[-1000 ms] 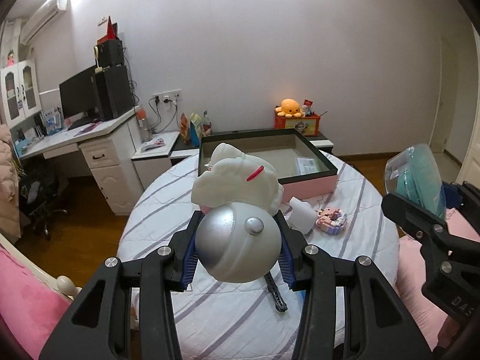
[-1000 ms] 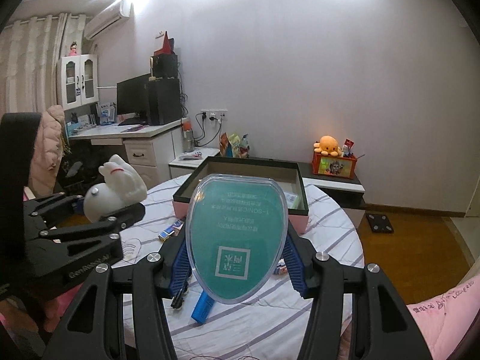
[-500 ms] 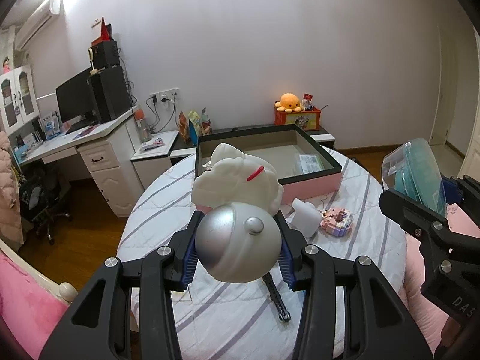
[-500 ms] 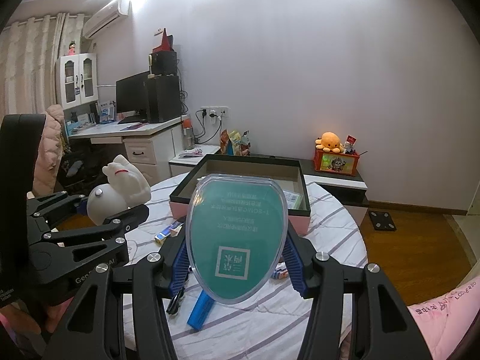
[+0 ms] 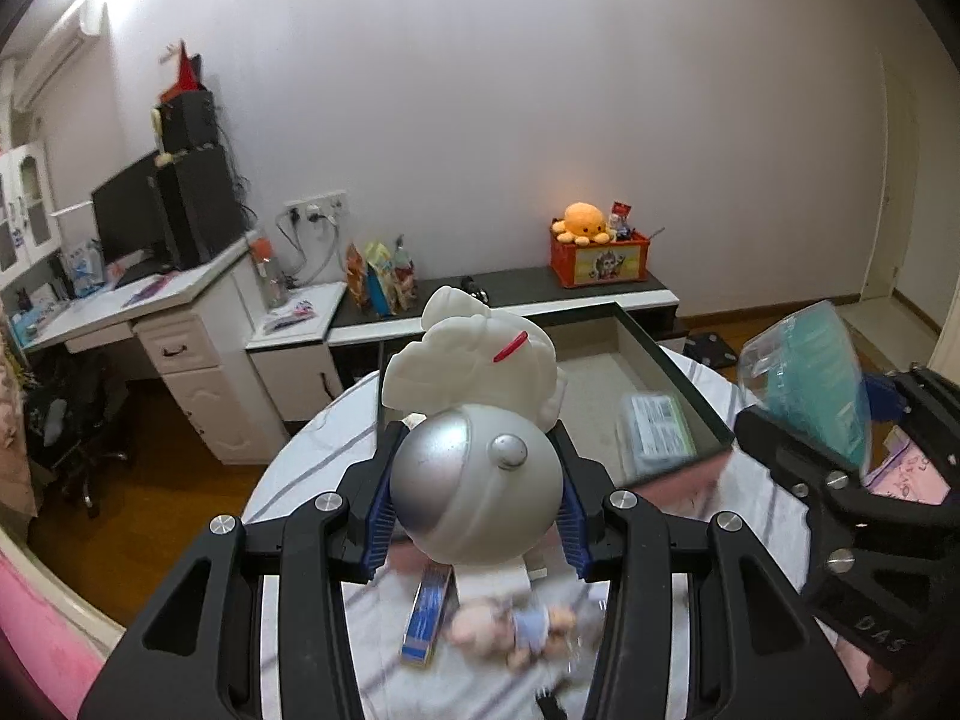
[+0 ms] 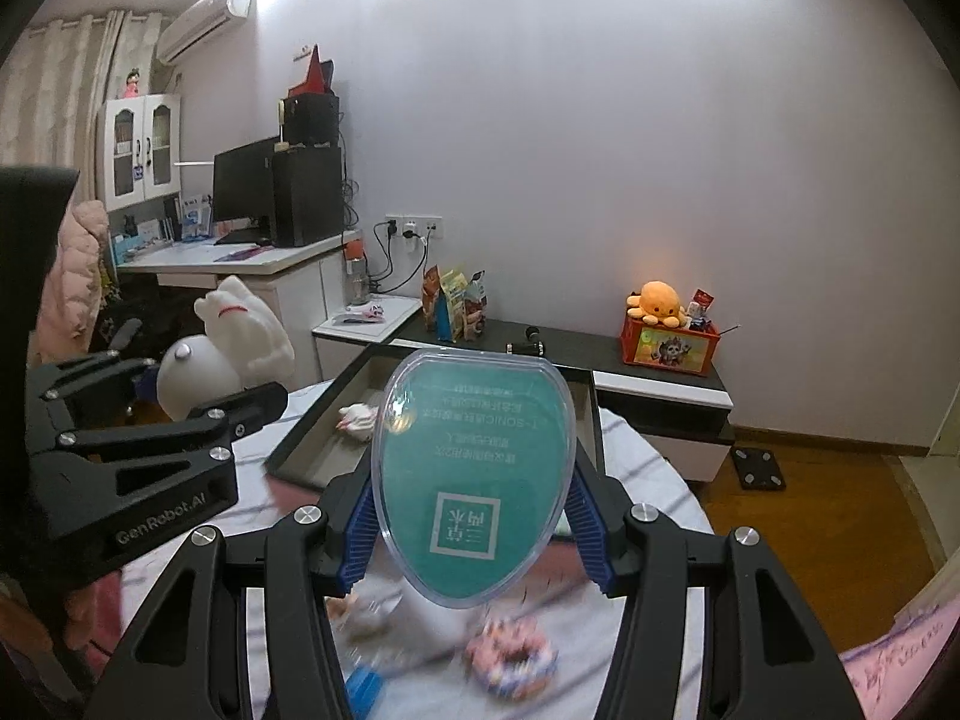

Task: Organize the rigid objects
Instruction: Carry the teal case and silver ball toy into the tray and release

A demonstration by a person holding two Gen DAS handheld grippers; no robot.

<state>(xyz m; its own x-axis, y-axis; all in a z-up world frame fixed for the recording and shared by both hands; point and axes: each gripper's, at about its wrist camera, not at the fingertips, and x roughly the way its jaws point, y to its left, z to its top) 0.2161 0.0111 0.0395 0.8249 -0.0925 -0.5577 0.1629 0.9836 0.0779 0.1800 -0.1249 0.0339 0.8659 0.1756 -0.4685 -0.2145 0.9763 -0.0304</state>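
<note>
- Carry step: the left gripper (image 5: 474, 507) pinches a white rabbit figure on a silver dome (image 5: 474, 450); the right gripper (image 6: 474, 534) pinches a clear oval case with a teal card (image 6: 471, 474). Both hang above the striped table (image 5: 756, 516), just short of the open dark-rimmed box (image 5: 678, 378).
- Next, I judge: lower each into the box's free floor, then spread the jaws.
- Hard to read: 2 or more blurred toys below; the box's near wall is hidden.

place: home bedroom | signs: computer desk (image 6: 240, 258), air conditioner (image 6: 204, 18), plush octopus (image 6: 657, 302) (orange), curtains (image 6: 48, 90)
</note>
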